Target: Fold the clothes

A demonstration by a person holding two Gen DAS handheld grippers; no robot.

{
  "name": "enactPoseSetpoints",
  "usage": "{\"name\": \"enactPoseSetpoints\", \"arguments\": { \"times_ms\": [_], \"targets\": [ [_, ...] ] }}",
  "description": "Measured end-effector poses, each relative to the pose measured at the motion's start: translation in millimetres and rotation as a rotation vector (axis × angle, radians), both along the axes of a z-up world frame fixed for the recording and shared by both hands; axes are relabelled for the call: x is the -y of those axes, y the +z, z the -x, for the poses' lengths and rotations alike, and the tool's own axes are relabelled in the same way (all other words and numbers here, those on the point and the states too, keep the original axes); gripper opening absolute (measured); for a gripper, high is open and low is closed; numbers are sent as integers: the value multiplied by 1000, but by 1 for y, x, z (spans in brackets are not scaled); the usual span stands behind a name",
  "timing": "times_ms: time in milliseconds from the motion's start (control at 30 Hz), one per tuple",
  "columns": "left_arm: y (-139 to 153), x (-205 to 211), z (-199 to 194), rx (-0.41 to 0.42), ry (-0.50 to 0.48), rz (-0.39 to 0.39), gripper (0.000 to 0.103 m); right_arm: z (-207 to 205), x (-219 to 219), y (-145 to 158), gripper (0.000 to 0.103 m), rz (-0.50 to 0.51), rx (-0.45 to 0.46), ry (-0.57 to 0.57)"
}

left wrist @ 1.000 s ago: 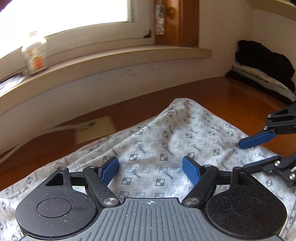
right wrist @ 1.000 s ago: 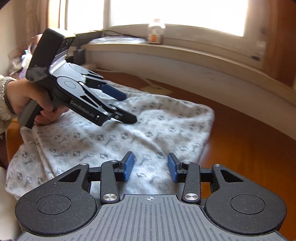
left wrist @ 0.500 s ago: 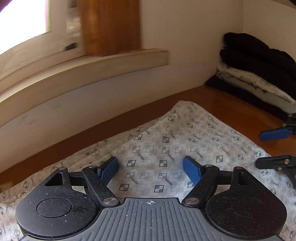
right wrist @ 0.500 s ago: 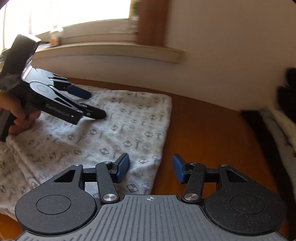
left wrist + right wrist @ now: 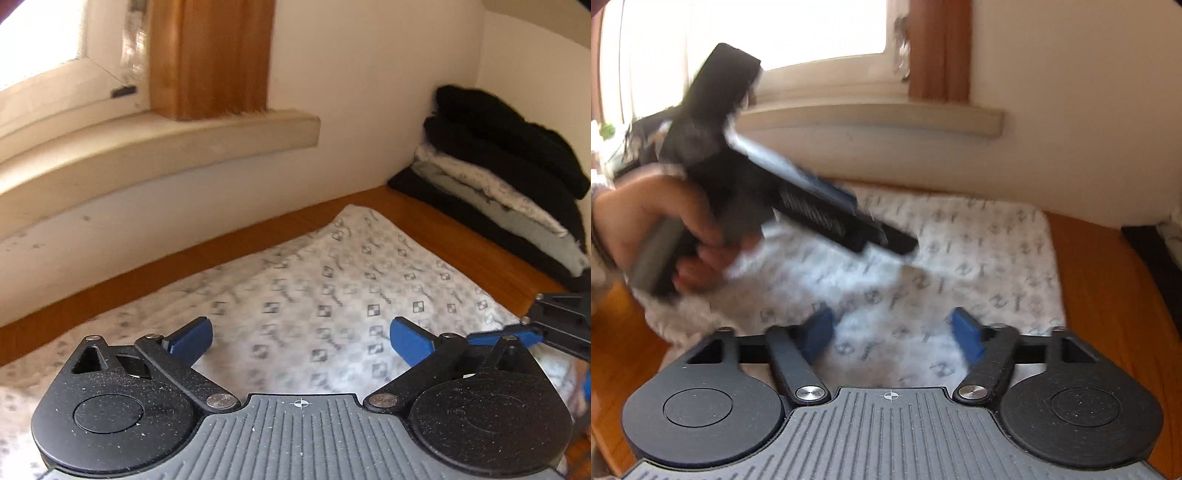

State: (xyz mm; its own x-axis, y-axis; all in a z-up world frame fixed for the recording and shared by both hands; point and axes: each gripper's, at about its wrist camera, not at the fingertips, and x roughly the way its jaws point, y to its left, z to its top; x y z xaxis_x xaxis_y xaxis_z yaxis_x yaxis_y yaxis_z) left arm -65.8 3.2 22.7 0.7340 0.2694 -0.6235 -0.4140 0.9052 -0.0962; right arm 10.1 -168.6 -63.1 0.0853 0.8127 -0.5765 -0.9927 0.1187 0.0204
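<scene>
A white garment with a small grey square print (image 5: 325,295) lies spread flat on the wooden table (image 5: 461,236). My left gripper (image 5: 301,338) hovers over it, jaws wide open with nothing between the blue pads. In the right wrist view the same garment (image 5: 979,251) fills the middle, and my right gripper (image 5: 892,334) stands open above its near edge, empty. The left gripper (image 5: 882,221), held by a hand (image 5: 653,218), appears blurred over the cloth's left part. The right gripper's fingers (image 5: 517,334) show at the right edge of the left wrist view.
A stack of folded black and white clothes (image 5: 498,177) sits in the far right corner against the wall. A pale window sill (image 5: 159,147) and wooden frame (image 5: 210,55) run along the back. Bare wood (image 5: 1108,295) lies right of the garment.
Both views have swung to the right, away from the window and toward the corner stack. The left gripper has moved rightward over the cloth, blurred. Both stay open.
</scene>
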Motion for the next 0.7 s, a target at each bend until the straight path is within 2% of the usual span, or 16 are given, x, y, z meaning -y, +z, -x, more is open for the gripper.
{"name": "enactPoseSetpoints", "arguments": {
  "times_ms": [167,267,300,367,467,533,667,700],
  "targets": [
    [23,-28,56,24,21,8,103,-3,0,-5,80,17,-5,15],
    [26,-59,108,36,64,4,103,-4,-1,-3,83,20,-3,19],
    [26,-69,126,40,79,3,103,-5,-1,-3,87,23,-4,14],
    [28,-90,160,48,108,1,103,-2,-3,-1,93,36,1,-15],
    [22,-121,206,60,137,23,103,3,-3,4,94,55,3,-104],
    [12,-141,224,65,138,58,103,17,-1,14,94,20,18,-209],
    [2,-167,242,96,108,129,103,63,-9,27,95,-70,-49,-262],
    [2,-171,246,116,104,144,103,78,-15,28,99,-81,-50,-257]
  ]
}}
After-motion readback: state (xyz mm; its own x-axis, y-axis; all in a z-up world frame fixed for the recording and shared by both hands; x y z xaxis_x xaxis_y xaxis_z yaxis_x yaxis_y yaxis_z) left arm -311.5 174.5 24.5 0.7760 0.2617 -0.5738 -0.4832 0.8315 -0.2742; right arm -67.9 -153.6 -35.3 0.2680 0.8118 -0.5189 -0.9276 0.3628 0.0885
